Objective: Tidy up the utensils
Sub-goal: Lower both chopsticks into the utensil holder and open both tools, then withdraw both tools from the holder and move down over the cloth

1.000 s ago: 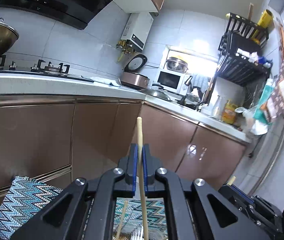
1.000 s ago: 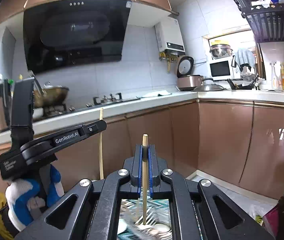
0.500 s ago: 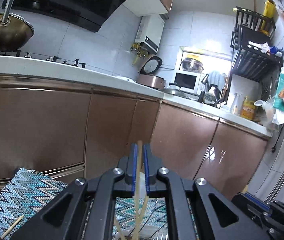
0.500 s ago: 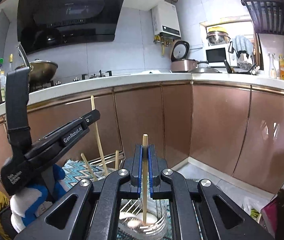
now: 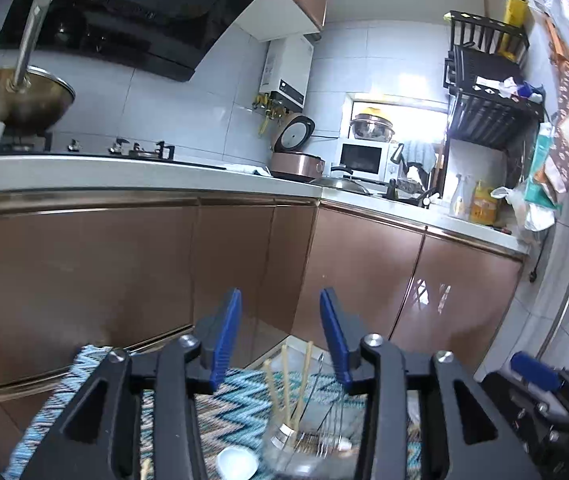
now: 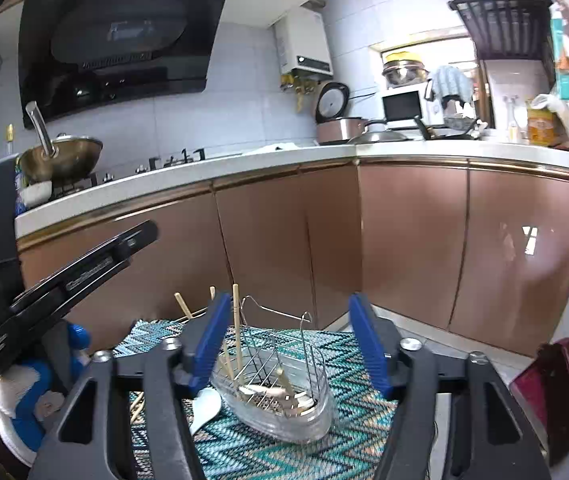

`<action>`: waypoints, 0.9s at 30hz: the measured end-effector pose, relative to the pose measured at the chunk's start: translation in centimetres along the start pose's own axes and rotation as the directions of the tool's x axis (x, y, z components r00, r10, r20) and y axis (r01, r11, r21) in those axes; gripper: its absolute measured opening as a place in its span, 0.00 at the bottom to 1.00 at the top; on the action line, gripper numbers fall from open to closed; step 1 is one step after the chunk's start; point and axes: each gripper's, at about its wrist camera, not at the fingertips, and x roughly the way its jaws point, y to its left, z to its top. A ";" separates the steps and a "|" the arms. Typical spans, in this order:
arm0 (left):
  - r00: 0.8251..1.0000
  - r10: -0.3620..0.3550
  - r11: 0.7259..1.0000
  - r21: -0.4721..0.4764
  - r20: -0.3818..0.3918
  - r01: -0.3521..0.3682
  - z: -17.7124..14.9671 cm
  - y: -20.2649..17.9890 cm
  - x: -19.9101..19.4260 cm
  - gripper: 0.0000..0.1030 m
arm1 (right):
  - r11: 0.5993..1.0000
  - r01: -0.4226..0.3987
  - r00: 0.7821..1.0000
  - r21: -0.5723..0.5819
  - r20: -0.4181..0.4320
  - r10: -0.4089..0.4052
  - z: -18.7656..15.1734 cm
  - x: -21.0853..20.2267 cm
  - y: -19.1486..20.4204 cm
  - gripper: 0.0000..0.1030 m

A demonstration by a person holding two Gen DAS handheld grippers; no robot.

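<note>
A clear utensil holder [image 6: 284,396] with a wire rack stands on a zigzag mat [image 6: 244,452]. Several wooden chopsticks [image 6: 237,328] lean upright in its left end. Just above it, my right gripper [image 6: 289,300] has its jaws opening, and nothing is pressed between the blue pads. A white spoon [image 6: 204,408] lies on the mat by the holder. In the left wrist view my left gripper [image 5: 280,296] is also opening and holds nothing, above the chopsticks [image 5: 286,384] in the holder [image 5: 304,444]. In the right wrist view the left gripper [image 6: 140,236] shows side-on, held by a gloved hand [image 6: 24,396].
Brown cabinet doors [image 6: 404,248] and a white counter [image 6: 204,176] run behind the mat. A wok [image 6: 60,156] sits on the hob. A dark red object [image 6: 556,384] stands on the floor at the right. A loose chopstick [image 6: 136,404] lies on the mat.
Each gripper was shut on one chopstick; both have sunk toward the holder and opened. The chopsticks now stand in the holder.
</note>
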 end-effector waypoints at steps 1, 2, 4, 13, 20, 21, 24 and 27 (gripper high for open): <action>1.000 0.006 1.000 -0.003 -0.004 -0.006 0.2 0.4 -1.3 0.42 | 1.000 0.006 1.000 0.004 0.003 -0.006 0.0 -0.7 0.2 0.72; 1.000 0.009 1.000 -0.007 -0.007 -0.009 0.4 0.7 -2.1 0.42 | 1.000 0.014 1.000 0.009 0.008 -0.014 0.0 -1.5 0.5 0.78; 1.000 0.016 1.000 -0.020 -0.008 -0.016 0.7 1.6 -4.1 0.43 | 0.999 0.029 0.999 0.022 0.021 -0.029 0.0 -3.1 1.0 0.84; 0.995 0.101 0.995 0.026 -0.017 -0.101 1.7 5.4 -12.8 0.50 | 0.999 0.002 1.000 0.051 0.031 -0.003 -0.2 -9.0 4.6 0.91; 0.989 0.137 0.991 0.019 -0.060 -0.136 1.7 9.3 -17.8 0.50 | 0.998 -0.036 0.999 0.046 0.042 0.035 -0.1 -12.1 7.6 0.91; 0.987 0.144 0.990 0.016 -0.064 -0.143 1.7 9.9 -18.5 0.50 | 0.998 -0.040 0.998 0.043 0.043 0.038 -0.1 -12.6 8.1 0.91; 0.984 0.161 0.987 0.004 -0.076 -0.161 1.6 11.4 -20.2 0.50 | 0.998 -0.051 0.998 0.038 0.046 0.049 -0.3 -13.9 9.3 0.91; 0.980 0.182 0.983 -0.003 -0.076 -0.182 1.4 12.7 -22.2 0.50 | 0.998 -0.059 0.997 0.033 0.048 0.057 -0.6 -15.1 10.3 0.91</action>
